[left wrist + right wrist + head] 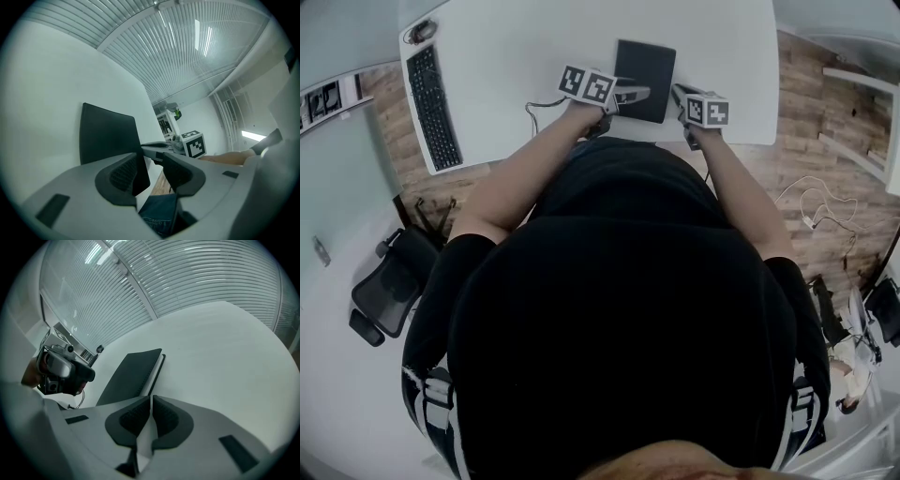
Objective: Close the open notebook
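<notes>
Risk of slim black hard-cover notebook (133,373) sliding off white table (225,348) edge if nudged: left gripper (151,160) jaws partly apart astride its corner; right gripper (151,401) pinched together, empty, bracing nothing.

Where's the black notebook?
In the head view, the black notebook lies at the front edge of the white table, between the left gripper and right gripper, right of the keyboard.

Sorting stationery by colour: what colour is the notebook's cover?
The notebook cover is plain black, clearest in the right gripper view.
</notes>
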Tool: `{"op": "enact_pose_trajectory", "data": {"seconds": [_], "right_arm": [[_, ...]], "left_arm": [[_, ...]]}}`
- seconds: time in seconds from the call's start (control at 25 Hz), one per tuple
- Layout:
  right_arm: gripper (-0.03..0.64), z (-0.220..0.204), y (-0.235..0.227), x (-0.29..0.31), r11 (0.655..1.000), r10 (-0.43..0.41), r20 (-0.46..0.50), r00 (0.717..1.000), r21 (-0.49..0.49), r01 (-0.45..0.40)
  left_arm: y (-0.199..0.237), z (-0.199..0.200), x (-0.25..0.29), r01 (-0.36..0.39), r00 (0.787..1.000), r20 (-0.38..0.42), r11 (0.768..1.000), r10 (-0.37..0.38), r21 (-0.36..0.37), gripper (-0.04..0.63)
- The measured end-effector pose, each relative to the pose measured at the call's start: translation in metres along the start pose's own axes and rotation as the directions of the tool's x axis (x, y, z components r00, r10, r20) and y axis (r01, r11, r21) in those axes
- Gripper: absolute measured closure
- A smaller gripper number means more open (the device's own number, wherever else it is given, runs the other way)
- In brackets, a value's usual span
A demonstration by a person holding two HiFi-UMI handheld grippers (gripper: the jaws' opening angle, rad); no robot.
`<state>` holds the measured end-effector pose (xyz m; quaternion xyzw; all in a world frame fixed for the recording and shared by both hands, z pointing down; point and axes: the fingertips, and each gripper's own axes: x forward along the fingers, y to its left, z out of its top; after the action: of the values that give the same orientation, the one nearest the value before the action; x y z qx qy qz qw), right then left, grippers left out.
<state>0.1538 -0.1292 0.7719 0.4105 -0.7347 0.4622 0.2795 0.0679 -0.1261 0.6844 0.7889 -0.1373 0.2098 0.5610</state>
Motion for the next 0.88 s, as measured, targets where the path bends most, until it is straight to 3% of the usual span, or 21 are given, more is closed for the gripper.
{"op": "enact_pose_trajectory", "data": {"seconds": [0.16,0.32,0.88], "right_arm": [[0.571,0.0,0.001,-0.005,1.0,-0.01,0.003,1.0,-0.021,0.01],[0.571,0.001,0.007,-0.012,0.999,-0.016,0.009,1.0,-0.03,0.016],[0.571,0.018,0.029,-0.043,0.998,0.002,0.063,0.998,-0.07,0.002]], "left_arm": [[-0.006,-0.004,-0.004,0.018,1.0,0.001,1.0,-0.018,0.007,0.463],[-0.008,-0.001,-0.015,0.001,0.998,0.064,1.0,-0.002,0.017,0.518],[-0.018,-0.008,-0.052,-0.021,0.985,0.171,1.0,0.018,0.016,0.544]]}}
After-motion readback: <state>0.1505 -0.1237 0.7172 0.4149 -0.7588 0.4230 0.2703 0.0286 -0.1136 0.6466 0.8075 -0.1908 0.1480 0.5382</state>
